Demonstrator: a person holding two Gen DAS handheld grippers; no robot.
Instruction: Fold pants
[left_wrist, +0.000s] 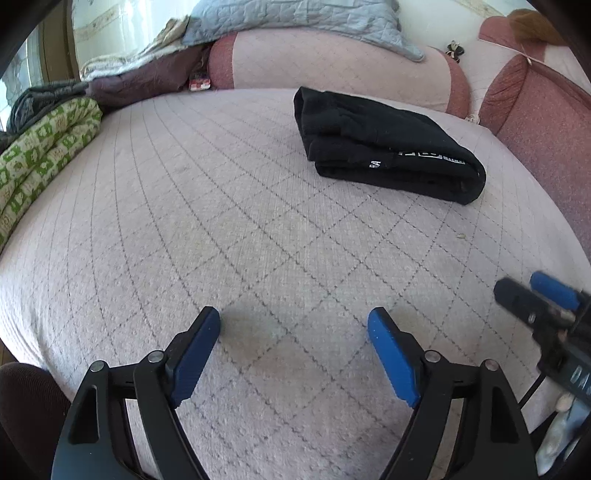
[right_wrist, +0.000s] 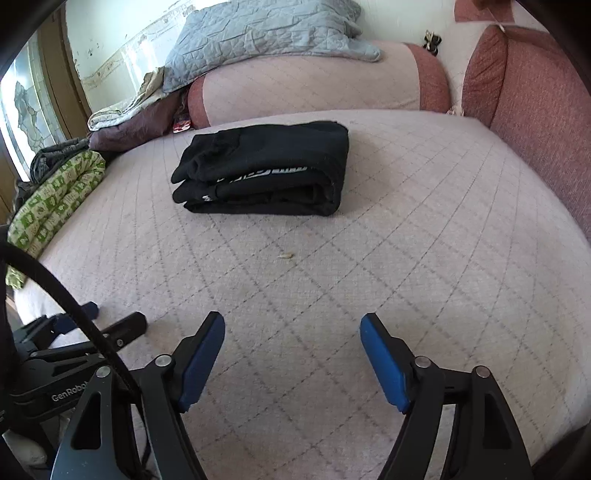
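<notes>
"GenRobo", cut off at its end, stands in white on the left gripper body at eight o'clock. White lettering on the folded black pants is unreadable.

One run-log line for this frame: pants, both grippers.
pants: black pants folded, lying on bed | left hand-held gripper: open, empty | right hand-held gripper: open, empty | contact: none

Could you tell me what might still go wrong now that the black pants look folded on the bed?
1. The folded pants lie in loose layers with uneven edges on the soft quilted bed cover; a nudge could make the layers slip open.
2. Both the left tool and the right tool hang open and empty near each other; they might bump.
3. A black cable loops beside the right tool and could snag.
</notes>
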